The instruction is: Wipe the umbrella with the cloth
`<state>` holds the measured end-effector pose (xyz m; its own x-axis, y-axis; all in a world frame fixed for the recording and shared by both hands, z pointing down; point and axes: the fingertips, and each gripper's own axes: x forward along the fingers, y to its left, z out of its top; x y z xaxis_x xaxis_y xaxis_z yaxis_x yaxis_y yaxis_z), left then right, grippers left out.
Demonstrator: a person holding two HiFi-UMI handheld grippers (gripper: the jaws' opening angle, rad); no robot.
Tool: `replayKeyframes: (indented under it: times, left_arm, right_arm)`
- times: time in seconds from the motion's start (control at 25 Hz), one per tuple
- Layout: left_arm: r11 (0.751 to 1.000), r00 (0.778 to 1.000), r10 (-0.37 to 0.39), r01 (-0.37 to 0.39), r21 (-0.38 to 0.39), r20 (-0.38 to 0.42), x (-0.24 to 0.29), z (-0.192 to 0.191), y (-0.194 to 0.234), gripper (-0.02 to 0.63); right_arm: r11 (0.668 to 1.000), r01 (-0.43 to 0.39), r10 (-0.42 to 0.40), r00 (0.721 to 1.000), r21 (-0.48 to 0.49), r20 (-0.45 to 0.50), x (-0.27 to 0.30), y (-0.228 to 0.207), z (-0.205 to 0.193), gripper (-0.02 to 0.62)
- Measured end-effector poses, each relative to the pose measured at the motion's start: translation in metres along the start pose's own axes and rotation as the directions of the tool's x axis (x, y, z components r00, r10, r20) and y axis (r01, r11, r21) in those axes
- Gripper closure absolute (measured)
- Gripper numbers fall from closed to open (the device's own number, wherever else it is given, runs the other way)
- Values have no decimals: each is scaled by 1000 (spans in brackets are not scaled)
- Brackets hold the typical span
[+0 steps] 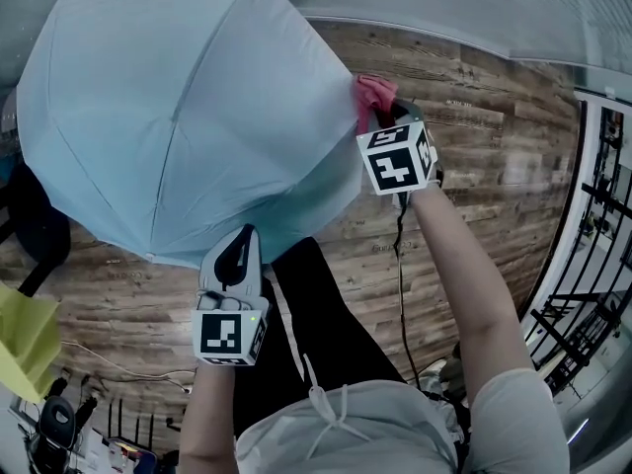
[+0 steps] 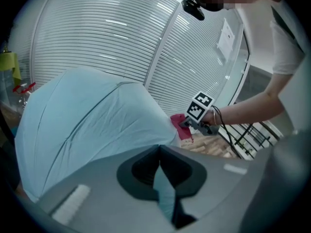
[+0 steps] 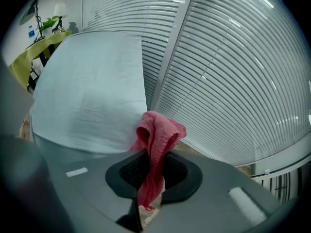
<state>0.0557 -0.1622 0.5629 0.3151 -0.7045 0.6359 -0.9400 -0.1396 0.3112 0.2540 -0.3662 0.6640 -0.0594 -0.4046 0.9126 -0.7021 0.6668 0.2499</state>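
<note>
Pink cloth (image 3: 156, 140) fills the near middle of the right gripper view, bunched and pinched between the jaws of the right gripper (image 3: 151, 165), with one end hanging down past them. Behind it rises the pale blue umbrella (image 3: 92, 91), open, its canopy just beyond the cloth.

Only the head view shows the whole layout. The canopy spreads across the upper left, seen from above. The cloth meets its right edge, and the left gripper (image 1: 237, 257) sits at its near rim. That view does not show what either tool grips.

For that, the left gripper view helps: its jaws are closed on a thin fold of the umbrella's blue fabric, which runs down between them. The same view looks across the canopy to the right gripper's marker cube (image 2: 200, 107) and the cloth at the canopy's edge, with the person's forearm (image 2: 248, 108) reaching in behind.

Around these, the head view shows a wood floor (image 1: 474, 166), a cable (image 1: 400, 275) hanging from the right gripper, and a black railing (image 1: 592, 225) at the right. Slatted blinds (image 3: 233, 67) fill the background of both gripper views.
</note>
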Motion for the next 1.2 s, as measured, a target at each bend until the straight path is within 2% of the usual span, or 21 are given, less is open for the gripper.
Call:
replayKeyframes:
  times: [0.16,0.28,0.4,0.56,0.88,1.04,1.2]
  left_arm:
    - [1000,1000,0,0,-5,13,-14,1,1,600]
    - [1000,1000,-12,12,-3,21,-27,-3,4,600]
    - [1000,999,-28,28,3,27,-43,-11,8,600]
    - [1000,999,-21,21,-1,38,-73,-24,27,600]
    - [1000,1000,14,-14,-9,23,-145,-70,85,600]
    - [998,998,48,-47,-32,28,-176,-92,120,600]
    - [993,995,94,-91,-76,29,-204,-119,159,600]
  right_arm:
    - [999,9,-10,1000,45,24,-27,10,-5,540]
    - [993,-41,34,997,110,70,-57,36,-1,538]
    - [987,-90,75,991,134,112,-88,72,0,538]
    - [981,-156,141,981,113,131,-121,139,-7,538]
    - [955,-278,267,958,109,104,-155,293,-24,538]
    - [941,-324,315,944,97,96,-153,371,-17,538]
    - [933,-358,349,928,49,130,-147,439,5,538]
